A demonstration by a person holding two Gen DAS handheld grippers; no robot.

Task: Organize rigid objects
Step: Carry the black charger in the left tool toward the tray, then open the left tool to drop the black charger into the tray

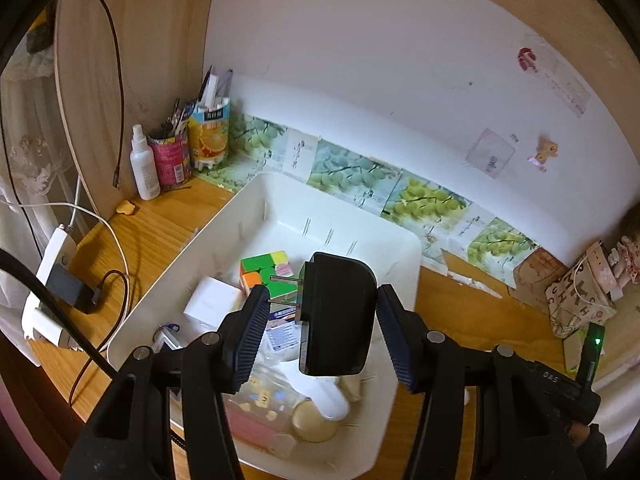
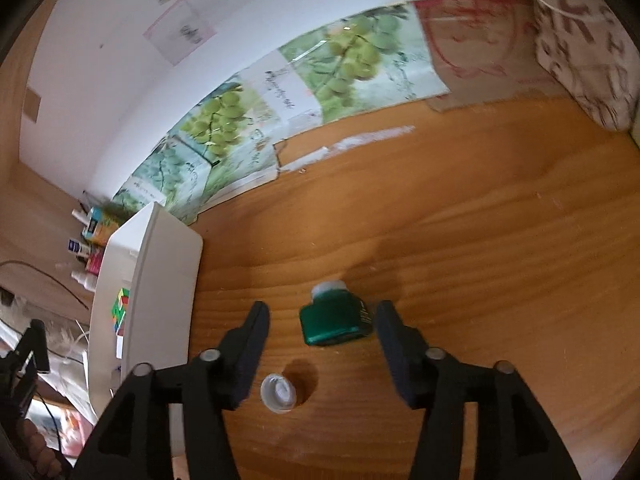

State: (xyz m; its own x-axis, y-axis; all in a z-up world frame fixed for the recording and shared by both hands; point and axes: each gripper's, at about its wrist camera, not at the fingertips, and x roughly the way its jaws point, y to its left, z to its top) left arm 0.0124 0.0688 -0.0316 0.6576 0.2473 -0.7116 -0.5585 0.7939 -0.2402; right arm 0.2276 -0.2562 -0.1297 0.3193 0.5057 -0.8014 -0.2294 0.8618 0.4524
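My left gripper (image 1: 320, 296) hangs over the white bin (image 1: 280, 200), shut on a black plug adapter (image 1: 340, 320). One pad presses the adapter's body and the other its two metal prongs. In the bin lie a colour cube (image 1: 268, 272), a white cube-shaped block (image 1: 212, 304), several bottles and a round lid. In the right wrist view my right gripper (image 2: 322, 308) stands open low over the wooden desk (image 2: 480, 240). A small green bottle (image 2: 336, 320) with a white cap lies on its side between the fingers, close to the right one. A loose white cap (image 2: 279, 393) rests nearer, by the left finger.
Left of the bin are a white power strip (image 1: 52, 264) with cables, a spray bottle (image 1: 144, 164), a pen cup (image 1: 170, 156) and a juice carton (image 1: 210, 136). A patterned paper bag (image 2: 588, 40) stands at the desk's far right. The bin's wall (image 2: 160, 280) rises left of the green bottle.
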